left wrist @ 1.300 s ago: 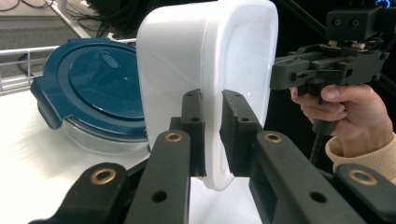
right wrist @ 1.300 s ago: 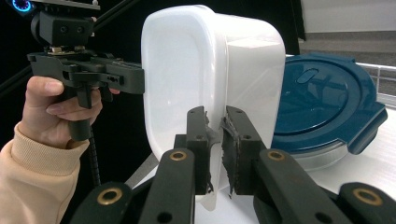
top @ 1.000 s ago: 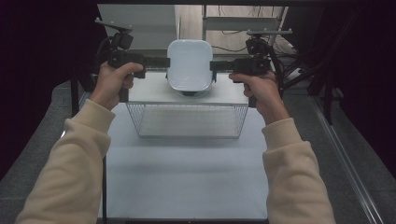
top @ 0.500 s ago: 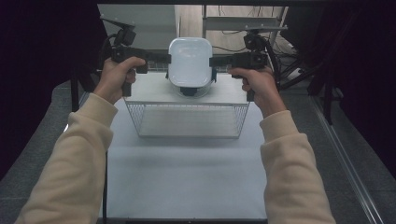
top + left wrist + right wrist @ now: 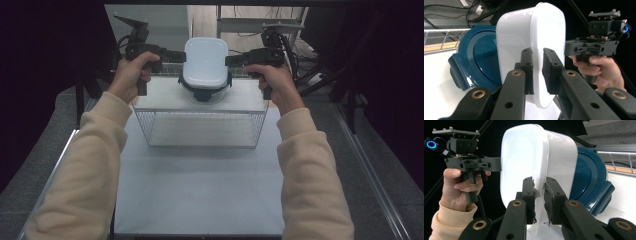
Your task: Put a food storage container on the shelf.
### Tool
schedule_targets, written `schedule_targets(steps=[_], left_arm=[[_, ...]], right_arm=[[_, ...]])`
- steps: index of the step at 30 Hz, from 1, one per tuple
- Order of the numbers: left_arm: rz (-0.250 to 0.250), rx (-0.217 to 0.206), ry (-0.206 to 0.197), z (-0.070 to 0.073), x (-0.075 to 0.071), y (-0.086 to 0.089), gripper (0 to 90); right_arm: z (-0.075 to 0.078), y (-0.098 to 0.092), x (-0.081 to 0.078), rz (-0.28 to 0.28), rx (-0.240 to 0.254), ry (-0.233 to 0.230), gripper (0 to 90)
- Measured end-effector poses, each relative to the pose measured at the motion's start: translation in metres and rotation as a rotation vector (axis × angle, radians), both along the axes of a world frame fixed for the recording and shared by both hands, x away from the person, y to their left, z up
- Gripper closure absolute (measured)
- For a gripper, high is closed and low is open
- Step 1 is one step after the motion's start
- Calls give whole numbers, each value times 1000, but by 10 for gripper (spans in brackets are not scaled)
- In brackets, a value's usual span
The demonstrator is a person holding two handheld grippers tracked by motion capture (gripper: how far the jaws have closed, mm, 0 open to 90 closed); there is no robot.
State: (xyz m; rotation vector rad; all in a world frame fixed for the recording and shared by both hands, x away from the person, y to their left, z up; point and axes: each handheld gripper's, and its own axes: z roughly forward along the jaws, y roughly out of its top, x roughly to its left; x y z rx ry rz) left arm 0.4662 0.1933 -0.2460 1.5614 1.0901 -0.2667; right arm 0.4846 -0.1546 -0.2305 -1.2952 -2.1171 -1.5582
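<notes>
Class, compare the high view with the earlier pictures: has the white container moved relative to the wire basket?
Yes. The white container, held by both grippers, has shifted up the picture, away from the wire basket's front edge, towards the far side.

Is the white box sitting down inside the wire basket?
No, the white box is held up between the left gripper and right gripper, above the wire basket.

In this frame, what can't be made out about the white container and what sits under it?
- White container: its contents, hidden by its own opaque walls in every view.
- Blue lid: its far half, covered by the container in both gripper views.
- Wire basket: its inside, too small and dim in the high view.
</notes>
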Motion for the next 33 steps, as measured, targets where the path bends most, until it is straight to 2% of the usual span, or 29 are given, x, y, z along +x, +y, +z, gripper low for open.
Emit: schedule_targets(steps=[5, 6, 10, 11, 15, 16, 17, 19, 22, 31, 33], left_arm=[[11, -29, 24, -5, 8, 1, 781], [16, -36, 31, -6, 10, 1, 773], [30, -81, 61, -13, 19, 3, 770], [37, -87, 74, -13, 21, 3, 767], [57, -110, 99, -19, 28, 3, 761], [64, -103, 104, -20, 29, 2, 755], [71, -81, 108, -21, 30, 1, 745], [72, -104, 110, -24, 31, 2, 743], [72, -111, 104, -25, 31, 2, 740], [84, -118, 93, -28, 28, 0, 717], [82, -113, 91, -28, 28, -1, 685]], right_arm=[[-6, -2, 10, -5, 49, 48, 764], [-9, -3, 14, -9, 73, 70, 757], [-14, -4, 21, -14, 109, 97, 748], [-17, -5, 26, -20, 128, 118, 741], [-22, -5, 32, -38, 158, 144, 732], [-24, -5, 33, -47, 163, 144, 734], [-25, -5, 34, -57, 148, 142, 731], [-28, -6, 36, -59, 170, 149, 733], [-31, -7, 36, -61, 196, 147, 734], [-31, -6, 32, -74, 194, 131, 732], [-33, -7, 30, -70, 200, 124, 724]])
